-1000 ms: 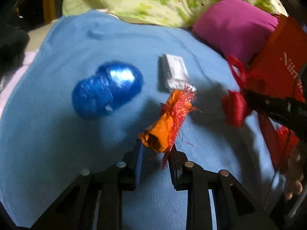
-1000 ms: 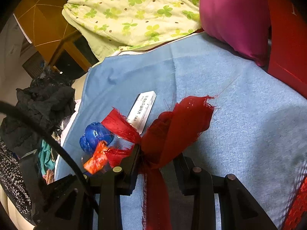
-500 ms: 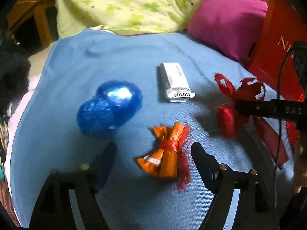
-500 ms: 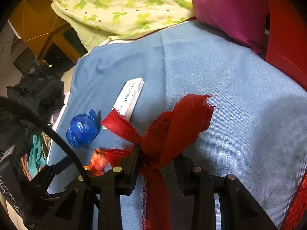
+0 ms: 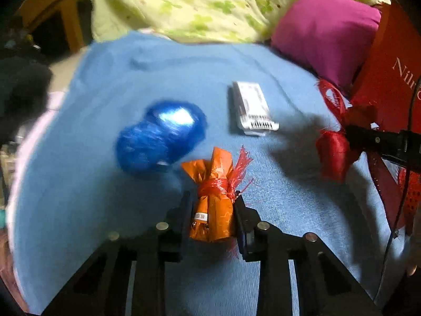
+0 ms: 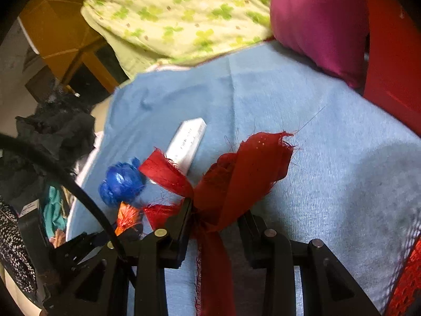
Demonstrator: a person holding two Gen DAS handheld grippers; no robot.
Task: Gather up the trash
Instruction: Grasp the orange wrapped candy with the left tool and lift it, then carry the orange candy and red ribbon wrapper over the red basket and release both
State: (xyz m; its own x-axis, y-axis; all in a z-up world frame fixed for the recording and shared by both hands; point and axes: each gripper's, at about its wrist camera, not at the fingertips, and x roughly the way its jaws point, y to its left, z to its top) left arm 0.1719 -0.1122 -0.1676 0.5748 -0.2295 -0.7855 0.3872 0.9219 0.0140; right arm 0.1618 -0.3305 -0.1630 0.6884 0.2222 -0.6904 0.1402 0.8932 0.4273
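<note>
The left gripper (image 5: pixel 212 210) sits low in the centre of its frame, its two fingers pressed in on the lower half of an orange wrapper (image 5: pixel 214 197), which is bunched and tied with red tinsel at its waist. The wrapper looks to rest on the blue blanket (image 5: pixel 92 184), so the sound move, as I judge it, is to keep the squeeze firm and lift straight up; crinkly foil is slippery and light, and a tilt could let it slide out past the tips.

Just above and left of the wrapper lies a blue foil ball (image 5: pixel 160 137), close enough that a sideways drag would nudge it. A white box (image 5: pixel 251 109) lies further up, right of centre.

The right gripper (image 6: pixel 214 214), at the bottom centre of its own frame, pinches a red ribbon bow (image 6: pixel 242 168) at the knot, with the tail hanging down between the fingers. That grip looks safe so long as the loose tail does not snag.

A red bag (image 5: pixel 389 73) stands at the right edge beside a pink cushion (image 5: pixel 323 29), a likely place for the trash.
</note>
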